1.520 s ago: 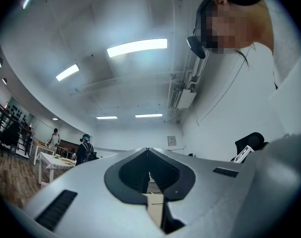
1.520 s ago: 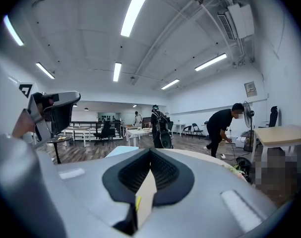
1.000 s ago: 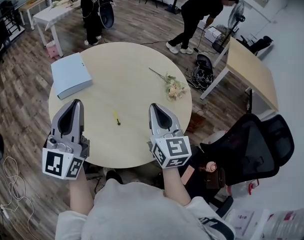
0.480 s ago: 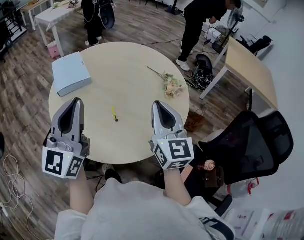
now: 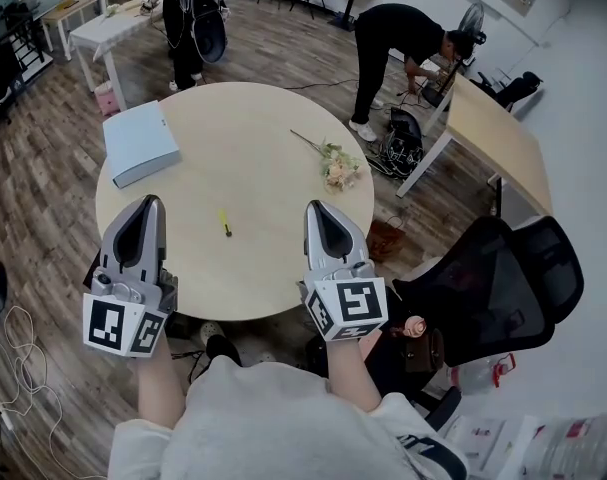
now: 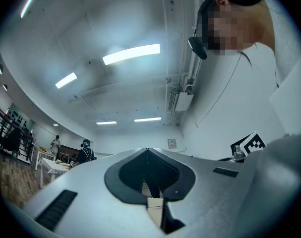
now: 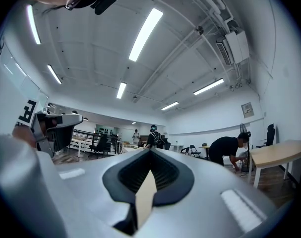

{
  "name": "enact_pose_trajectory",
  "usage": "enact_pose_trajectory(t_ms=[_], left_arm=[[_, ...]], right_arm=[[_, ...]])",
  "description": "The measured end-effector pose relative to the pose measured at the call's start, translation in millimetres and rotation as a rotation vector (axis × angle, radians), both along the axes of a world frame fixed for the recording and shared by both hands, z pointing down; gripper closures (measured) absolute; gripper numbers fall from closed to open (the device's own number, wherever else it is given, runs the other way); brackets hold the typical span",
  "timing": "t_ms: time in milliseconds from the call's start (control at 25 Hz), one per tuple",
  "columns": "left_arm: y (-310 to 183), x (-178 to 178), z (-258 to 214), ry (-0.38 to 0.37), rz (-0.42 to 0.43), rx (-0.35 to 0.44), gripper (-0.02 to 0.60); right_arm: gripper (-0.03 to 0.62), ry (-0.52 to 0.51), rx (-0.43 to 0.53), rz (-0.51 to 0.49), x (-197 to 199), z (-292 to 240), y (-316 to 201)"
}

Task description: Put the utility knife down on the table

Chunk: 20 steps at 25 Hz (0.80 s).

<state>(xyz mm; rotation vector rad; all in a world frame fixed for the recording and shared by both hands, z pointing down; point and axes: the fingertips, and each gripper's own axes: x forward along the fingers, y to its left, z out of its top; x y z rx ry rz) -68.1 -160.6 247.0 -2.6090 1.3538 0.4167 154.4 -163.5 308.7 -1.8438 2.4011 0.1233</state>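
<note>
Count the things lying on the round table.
3: a pale blue binder at the far-left edge, a yellow utility knife near the middle, a flower sprig at the right. None looks hidden.

Light grey top [image 5: 273, 423] — loose, short-sleeved

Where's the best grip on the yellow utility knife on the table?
Probably its middle, from straight above: the utility knife lies flat on the table, slim, running roughly away from the person, so set the jaws across its narrow width.

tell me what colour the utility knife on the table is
Yellow, with a darker end. The utility knife shows best in the head view.
</note>
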Motion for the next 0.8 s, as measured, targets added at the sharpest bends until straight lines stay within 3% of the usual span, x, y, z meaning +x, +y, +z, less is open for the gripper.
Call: enact_pose_trajectory(t_ms=[800], left_arm=[[17.3, -6.6, 1.9, 0.007, -0.023, -0.001, 0.574]], right_arm=[[0.583, -0.016, 0.009, -0.016, -4.9, -0.3, 12.3]])
